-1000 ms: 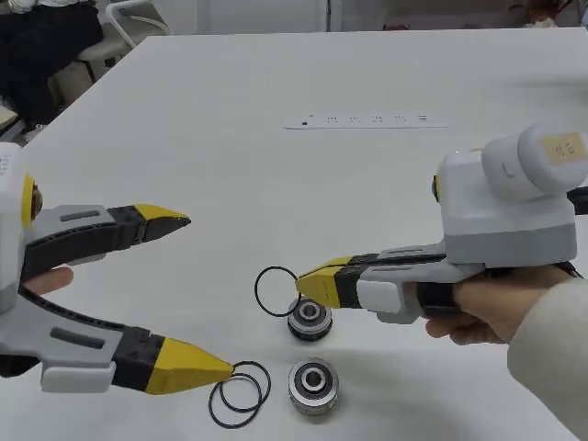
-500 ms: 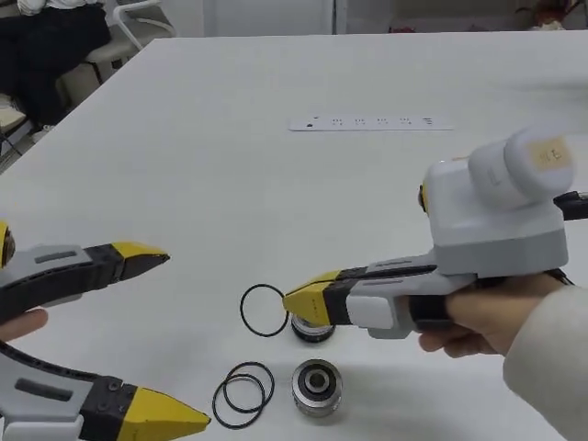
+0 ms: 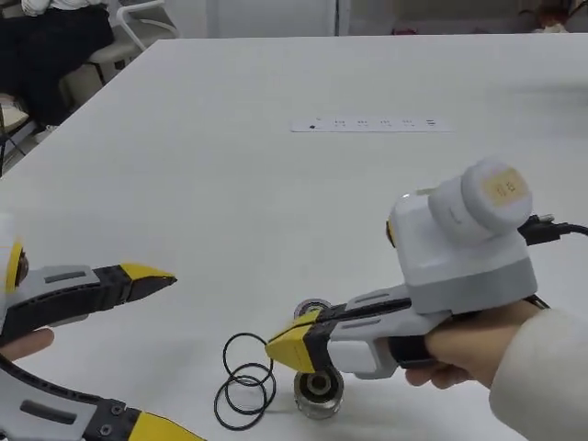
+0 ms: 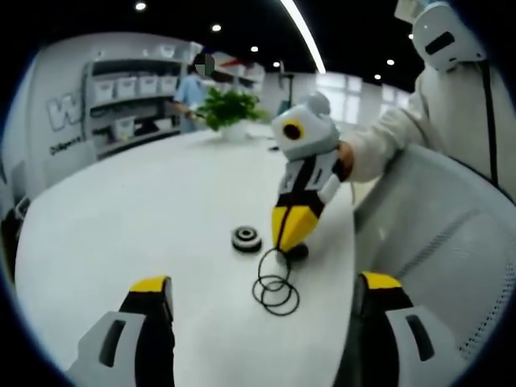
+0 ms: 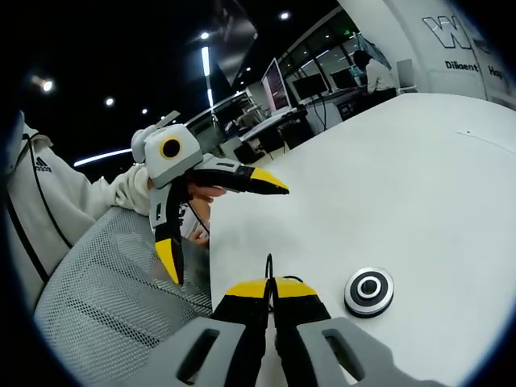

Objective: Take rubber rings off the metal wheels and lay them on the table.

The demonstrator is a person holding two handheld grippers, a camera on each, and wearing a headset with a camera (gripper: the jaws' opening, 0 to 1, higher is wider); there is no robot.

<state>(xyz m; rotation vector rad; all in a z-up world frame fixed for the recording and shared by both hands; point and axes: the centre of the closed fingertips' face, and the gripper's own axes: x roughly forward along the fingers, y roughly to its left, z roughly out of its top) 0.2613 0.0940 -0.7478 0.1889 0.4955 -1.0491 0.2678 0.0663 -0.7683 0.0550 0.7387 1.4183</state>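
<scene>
The thin black rubber ring (image 3: pixel 227 352) is hanging from the yellow tips of the right gripper (image 3: pixel 292 346), whose jaws are pressing together on it; in the right gripper view it is showing as a fine dark line rising from the closed tips. It is lying low over the table, just beside a pair of loose black rubber rings (image 3: pixel 220 404) that are resting flat and overlapping each other. One small round metal wheel (image 3: pixel 319 393) is sitting right under the right gripper's jaws, and a second metal wheel (image 3: pixel 312 308) is peeking out behind them; whether either is carrying more rings is too small to tell. The left gripper (image 3: pixel 170 352) is hovering well apart to the side, its claw gaping wide and holding nothing. The risk, as I judge it, is that the ring is clinging to the pads on release, or dropping across the loose pair and tangling; the low jaws are also passing close enough to nudge the nearer wheel and set it rolling, since nothing is steadying it. The plain white table (image 3: pixel 230 165) is carrying a white power strip (image 3: pixel 372 124) farther off. Around it, a grey mesh chair (image 5: pixel 105 274), shelves of white bins (image 4: pixel 129 105) and a green plant (image 4: pixel 230 105) are showing.
</scene>
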